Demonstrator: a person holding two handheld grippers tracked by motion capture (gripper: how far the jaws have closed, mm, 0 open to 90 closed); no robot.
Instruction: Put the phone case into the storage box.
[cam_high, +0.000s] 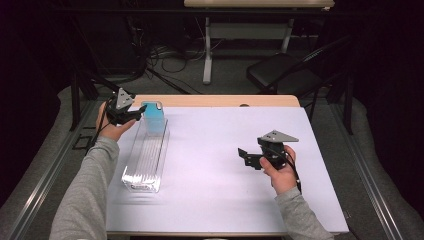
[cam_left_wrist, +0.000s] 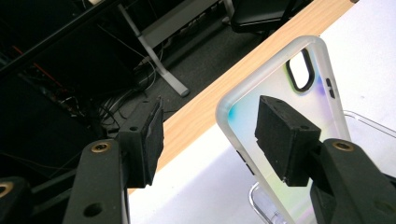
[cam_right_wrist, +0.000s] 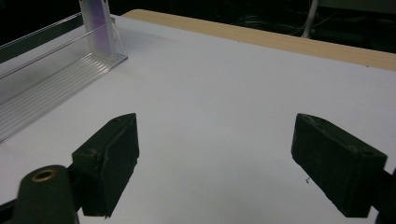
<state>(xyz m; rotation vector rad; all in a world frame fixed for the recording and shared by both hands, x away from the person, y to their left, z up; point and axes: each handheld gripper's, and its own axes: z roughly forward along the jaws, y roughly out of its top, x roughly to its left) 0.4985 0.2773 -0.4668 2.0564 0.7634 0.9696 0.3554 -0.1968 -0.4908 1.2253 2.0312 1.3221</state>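
**Phone case upright in the clear tray, both grippers released**

A translucent phone case (cam_high: 153, 116) with a white frosted rim and a blue-to-violet tint stands upright at the far end of a long clear plastic ribbed tray (cam_high: 145, 160), which lies on the left part of the white-covered bench (cam_high: 220, 165). The bench's wooden edge shows along the far side.

In the left gripper view the case (cam_left_wrist: 299, 116) rises with its black-ringed camera cutout at the top. The left hand-held gripper (cam_high: 131, 114) sits just beside the case at the tray's far end. Its jaws stand apart and released: one pad (cam_left_wrist: 149, 140) is well clear of the case, and the other pad (cam_left_wrist: 280, 140) lies in front of the case's face; whether that pad touches it cannot be told.

The right hand-held gripper (cam_high: 248, 158) is held over the bare bench on the right, well apart from the tray, pointing towards it. Its jaws are spread wide with nothing between them. In the right gripper view the tray (cam_right_wrist: 51, 79) and the standing case (cam_right_wrist: 98, 23) appear at the upper left.
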